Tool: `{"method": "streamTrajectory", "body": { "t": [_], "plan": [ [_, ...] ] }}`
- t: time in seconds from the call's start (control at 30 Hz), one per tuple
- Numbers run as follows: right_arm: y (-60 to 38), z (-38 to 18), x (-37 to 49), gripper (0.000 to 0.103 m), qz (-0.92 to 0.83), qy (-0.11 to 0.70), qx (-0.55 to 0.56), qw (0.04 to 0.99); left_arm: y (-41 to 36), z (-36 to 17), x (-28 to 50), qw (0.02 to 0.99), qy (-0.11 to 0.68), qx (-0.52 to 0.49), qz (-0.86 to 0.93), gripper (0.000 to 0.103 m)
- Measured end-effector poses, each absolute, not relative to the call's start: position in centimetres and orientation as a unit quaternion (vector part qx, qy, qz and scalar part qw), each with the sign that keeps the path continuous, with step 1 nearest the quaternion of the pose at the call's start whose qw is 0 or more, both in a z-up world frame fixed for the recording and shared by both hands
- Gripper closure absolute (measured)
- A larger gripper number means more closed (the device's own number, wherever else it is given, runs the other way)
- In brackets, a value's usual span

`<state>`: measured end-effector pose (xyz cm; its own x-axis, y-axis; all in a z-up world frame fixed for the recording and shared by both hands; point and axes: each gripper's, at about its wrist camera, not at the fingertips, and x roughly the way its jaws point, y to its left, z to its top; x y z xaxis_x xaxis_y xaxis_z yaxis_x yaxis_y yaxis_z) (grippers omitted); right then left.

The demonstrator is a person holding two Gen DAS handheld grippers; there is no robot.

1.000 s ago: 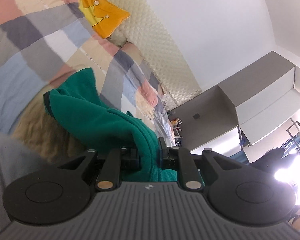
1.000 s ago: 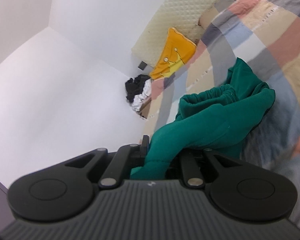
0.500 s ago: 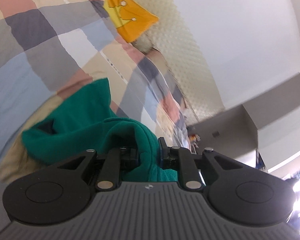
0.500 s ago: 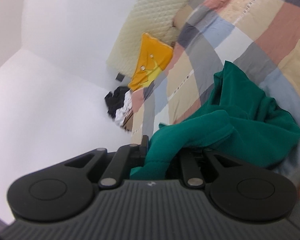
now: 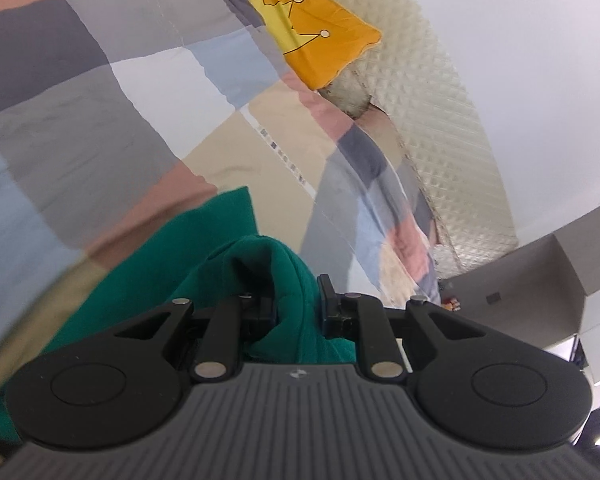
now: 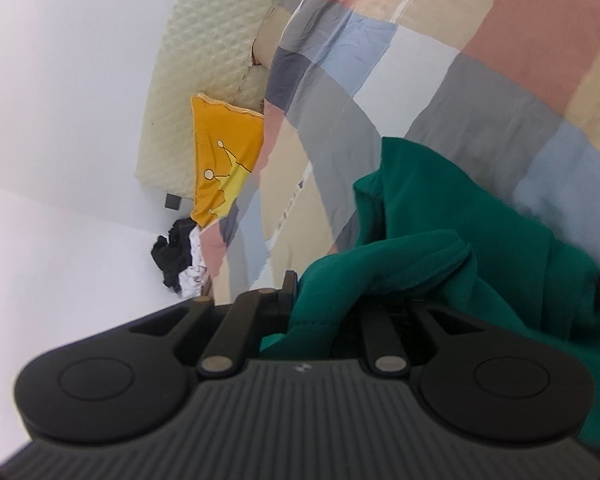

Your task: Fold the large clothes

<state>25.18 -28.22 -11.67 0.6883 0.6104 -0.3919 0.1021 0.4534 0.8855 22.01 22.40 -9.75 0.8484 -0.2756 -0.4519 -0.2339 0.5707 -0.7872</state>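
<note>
Both hand-held grippers — left [image 5: 296,300], right [image 6: 328,304] — pinch the green garment [image 6: 440,216].

The green garment [image 5: 172,264] is soft, matt cloth with a slightly fleecy look, bunched in thick folds. Under it, the checked bedspread [image 5: 100,112] is thin, smooth woven cotton, lightly creased. Beyond the bedspread, the orange cushion [image 6: 224,160] has a faint sheen, and the cream headboard [image 5: 440,112] is padded with a quilted, dimpled surface. Each gripper body is matt black ribbed plastic with small metal pins.
</note>
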Motion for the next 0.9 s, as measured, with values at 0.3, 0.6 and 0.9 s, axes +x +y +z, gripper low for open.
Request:
{"method": "streamTrajectory", "body": {
  "t": [0.3,0.6,0.9],
  "plan": [
    [-27.3,-15.4,30.8,0.089,0.177,0.381,0.47,0.776,24.4,-14.5,27.5,0.85,0.271,-0.452,-0.029,0.081],
    [-26.9,-18.6,33.1,0.09,0.16,0.41,0.48,0.759,24.9,-17.1,29.8,0.86,0.286,-0.421,-0.039,0.08],
    [-25.7,-15.2,30.8,0.07,0.181,0.402,0.423,0.792,24.4,-15.8,27.8,0.863,0.285,-0.414,-0.057,0.065]
  ]
}}
